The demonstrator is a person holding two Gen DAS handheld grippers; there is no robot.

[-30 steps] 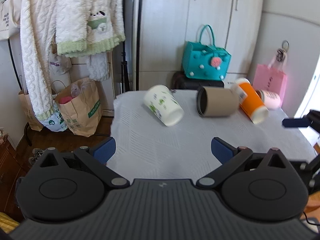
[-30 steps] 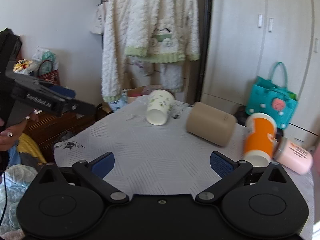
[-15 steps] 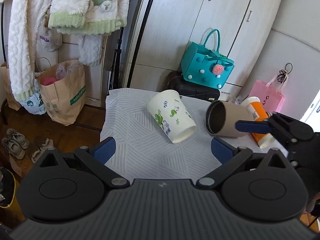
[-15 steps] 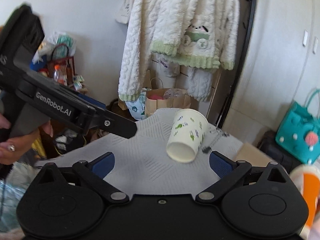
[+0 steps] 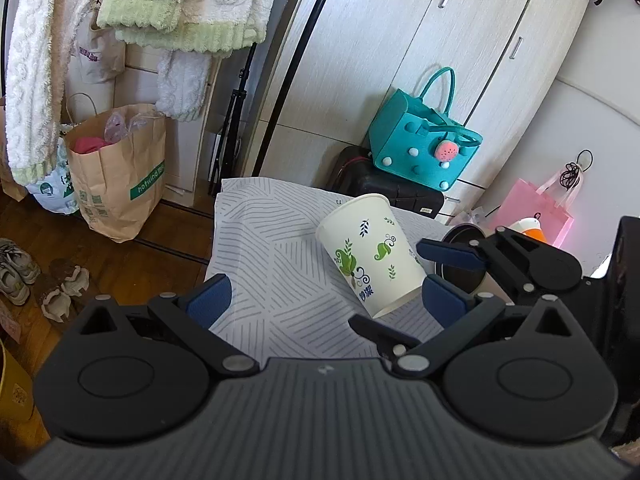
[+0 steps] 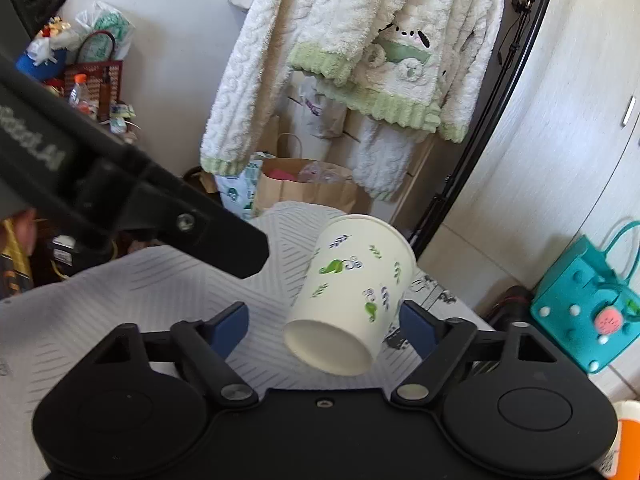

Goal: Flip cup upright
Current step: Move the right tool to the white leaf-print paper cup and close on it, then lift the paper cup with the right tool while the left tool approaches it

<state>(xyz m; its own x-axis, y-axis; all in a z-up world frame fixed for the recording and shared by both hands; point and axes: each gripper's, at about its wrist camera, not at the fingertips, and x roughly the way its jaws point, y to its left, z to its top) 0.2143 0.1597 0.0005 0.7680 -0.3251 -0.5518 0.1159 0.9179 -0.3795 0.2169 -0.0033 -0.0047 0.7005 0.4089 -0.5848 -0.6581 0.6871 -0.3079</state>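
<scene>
- While the left wrist cam looks down over the table (image 5: 256, 240) w/ its striped grey-white cloth, the paper cup (image 5: 370, 254) (white, green leaf print) lies on its side there, tilted, base toward the far edge, open mouth toward the cam.
- Left gripper (image 5: 326, 296): blue-padded fingers wide apart, nothing between them; cup sits ahead of it, toward the right finger.
- Right gripper (image 5: 436, 276) comes in from the right of this view, one blue finger above and one below the cup's mouth end; contact w/ the cup – can't tell.
- Behind the cup: brown tumbler (image 5: 466, 256) on its side, dark opening facing the cam, mostly hidden by the right gripper. Orange cup (image 5: 532, 229) further right, only partly seen.
- Background: teal handbag (image 5: 420, 148) on a black case, brown paper bag (image 5: 116, 184) on the floor.
- Right wrist cam: right gripper (image 6: 326, 326) fingers spread, cup (image 6: 354, 292) between them near the right finger, which looks just beside or touching the cup's wall; cup's bottom faces the cam, rim away.
- Left gripper (image 6: 224, 246) reaches in from the left, its black finger tip near the cup, apart from it.
- Fleece robe (image 6: 360, 52) hangs behind.
</scene>
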